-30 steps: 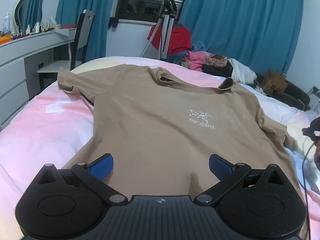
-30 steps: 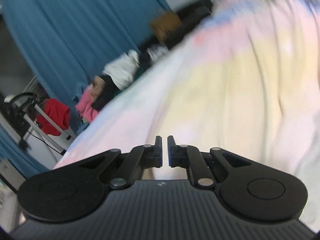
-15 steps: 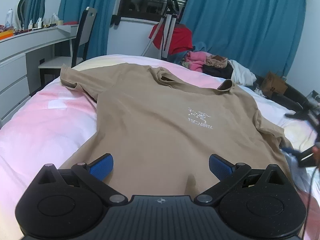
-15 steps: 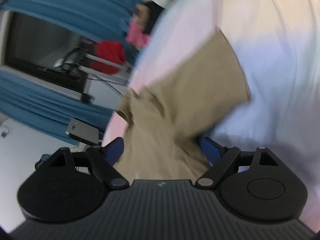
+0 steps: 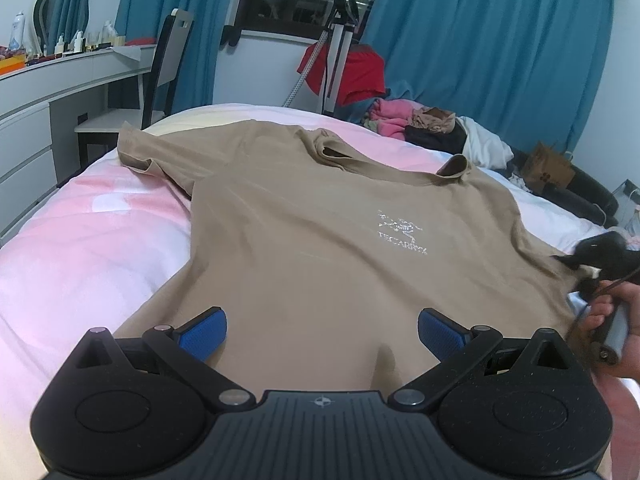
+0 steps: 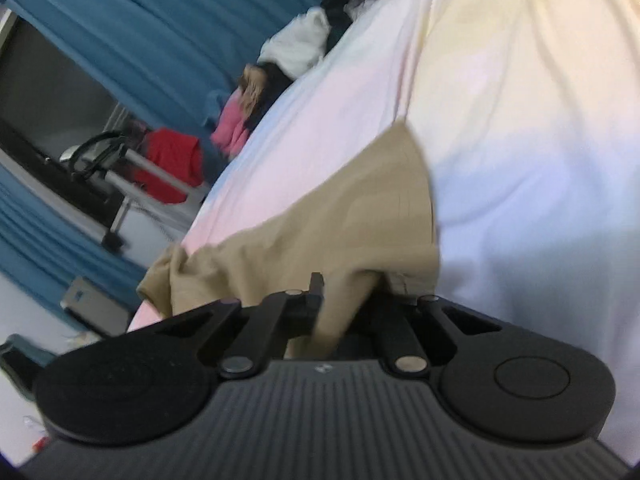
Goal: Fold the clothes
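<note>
A tan T-shirt (image 5: pixel 320 240) with a white chest logo lies face up and spread out on the bed, collar at the far side. My left gripper (image 5: pixel 322 330) hovers open over the shirt's near hem, blue pads wide apart with nothing between them. In the right wrist view my right gripper (image 6: pixel 344 300) is shut on the tan T-shirt's sleeve (image 6: pixel 352 216), the cloth bunched between its fingers. The left wrist view shows that right gripper (image 5: pixel 600 256) in a hand at the shirt's right sleeve.
The bed (image 5: pixel 92 240) has a pink and white cover. A heap of clothes (image 5: pixel 420 124) lies at its far edge by blue curtains. A desk and chair (image 5: pixel 160 80) stand to the left, a stand with a red garment (image 5: pixel 348 72) behind.
My right gripper went from shut and empty, to open over the sleeve, to shut on the sleeve. The left gripper stayed open and edged slightly closer to the shirt.
</note>
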